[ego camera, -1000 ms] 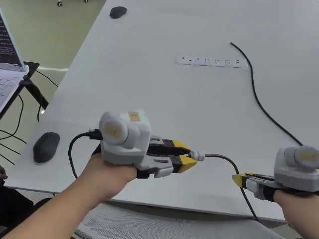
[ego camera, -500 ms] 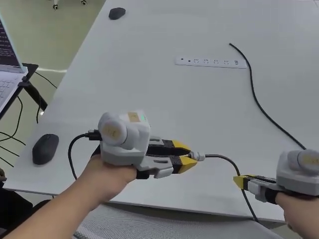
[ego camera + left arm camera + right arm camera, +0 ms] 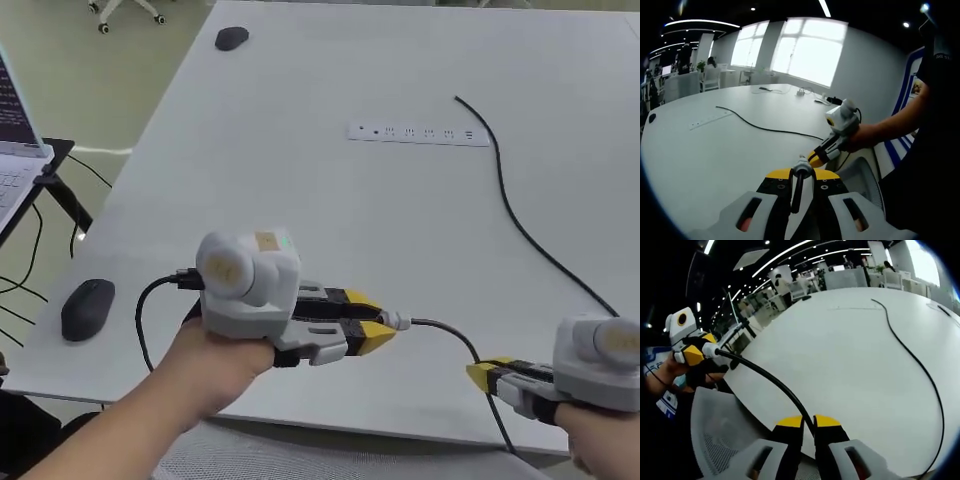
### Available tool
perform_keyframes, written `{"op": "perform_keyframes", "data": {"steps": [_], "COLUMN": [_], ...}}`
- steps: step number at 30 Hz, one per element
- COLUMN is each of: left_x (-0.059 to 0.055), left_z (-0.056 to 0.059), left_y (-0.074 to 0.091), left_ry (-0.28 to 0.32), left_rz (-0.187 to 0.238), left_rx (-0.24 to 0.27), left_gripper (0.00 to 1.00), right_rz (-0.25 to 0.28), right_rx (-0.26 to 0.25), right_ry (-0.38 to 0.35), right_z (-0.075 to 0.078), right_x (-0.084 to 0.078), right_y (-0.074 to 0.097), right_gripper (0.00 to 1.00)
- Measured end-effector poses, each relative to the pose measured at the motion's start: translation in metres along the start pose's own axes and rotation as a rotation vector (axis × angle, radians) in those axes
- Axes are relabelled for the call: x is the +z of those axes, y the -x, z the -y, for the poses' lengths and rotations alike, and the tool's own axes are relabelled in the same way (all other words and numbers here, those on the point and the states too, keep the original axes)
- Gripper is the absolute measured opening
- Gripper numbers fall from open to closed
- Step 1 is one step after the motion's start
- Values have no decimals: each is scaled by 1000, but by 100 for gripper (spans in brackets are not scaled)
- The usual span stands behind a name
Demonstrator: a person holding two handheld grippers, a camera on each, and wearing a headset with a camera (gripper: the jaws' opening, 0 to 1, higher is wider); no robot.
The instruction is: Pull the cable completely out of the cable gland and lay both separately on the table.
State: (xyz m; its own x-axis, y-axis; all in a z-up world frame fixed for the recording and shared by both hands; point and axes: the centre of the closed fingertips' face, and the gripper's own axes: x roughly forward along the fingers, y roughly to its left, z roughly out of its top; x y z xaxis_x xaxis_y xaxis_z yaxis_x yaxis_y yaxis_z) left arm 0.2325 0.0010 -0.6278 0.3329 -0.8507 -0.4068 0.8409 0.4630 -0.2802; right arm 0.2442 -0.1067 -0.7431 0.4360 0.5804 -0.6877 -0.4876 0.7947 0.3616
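My left gripper (image 3: 384, 328) hovers over the table's near edge, shut on a small grey cable gland (image 3: 398, 321) that pokes out past its yellow tips. In the left gripper view the gland (image 3: 801, 167) sits upright between the closed jaws of that gripper (image 3: 801, 176). A black cable (image 3: 452, 335) leaves the gland, arcs right and runs down into my right gripper (image 3: 481, 374), which is shut on it just off the table edge. The right gripper view shows the cable (image 3: 771, 381) stretching from its gripper (image 3: 808, 421) to the gland (image 3: 710, 351).
A white power strip (image 3: 418, 134) lies mid-table, with its black cord (image 3: 522, 222) trailing to the right edge. One dark mouse (image 3: 87, 308) rests at the near left, another (image 3: 231, 38) at the far edge. A laptop (image 3: 14, 150) stands left of the table.
The head camera has tipped slightly, shifting the scene down. Both grippers keep their holds; the right one has drifted a little right and down, drawing the cable slightly straighter.
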Motion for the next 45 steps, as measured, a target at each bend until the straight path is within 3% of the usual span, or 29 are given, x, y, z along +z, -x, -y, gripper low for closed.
{"op": "perform_keyframes", "data": {"steps": [4, 8, 11, 15, 19, 23, 26, 28, 31, 45], "left_x": [1, 1, 1, 1, 1, 0, 1, 0, -2, -4], "left_z": [0, 0, 0, -1, -2, -1, -1, 0, 1, 4], "left_y": [1, 1, 2, 4, 4, 4, 5, 5, 5, 5], "left_ry": [1, 7, 8, 11, 15, 20, 23, 21, 26, 36], "left_rz": [3, 2, -1, 2, 3, 4, 7, 7, 2, 1], "left_rx": [2, 5, 8, 16, 20, 19, 19, 18, 14, 7], "left_gripper": [15, 15, 15, 15, 15, 15, 15, 15, 15, 15], "right_rz": [15, 34, 56, 102, 106, 98, 113, 110, 94, 94], "right_rx": [4, -17, 16, 51, 82, 89, 76, 95, 82, 117], "right_ry": [20, 143, 194, 350, 570, 738, 777, 793, 849, 840], "right_z": [-1, -5, -18, -40, -69, -90, -101, -109, -111, -119], "right_x": [4, 13, 23, 46, 62, 68, 72, 71, 68, 64], "right_y": [0, 2, 6, 15, 22, 20, 18, 14, 9, 4], "right_gripper": [7, 10, 16, 23, 27, 24, 17, 16, 13, 5]}}
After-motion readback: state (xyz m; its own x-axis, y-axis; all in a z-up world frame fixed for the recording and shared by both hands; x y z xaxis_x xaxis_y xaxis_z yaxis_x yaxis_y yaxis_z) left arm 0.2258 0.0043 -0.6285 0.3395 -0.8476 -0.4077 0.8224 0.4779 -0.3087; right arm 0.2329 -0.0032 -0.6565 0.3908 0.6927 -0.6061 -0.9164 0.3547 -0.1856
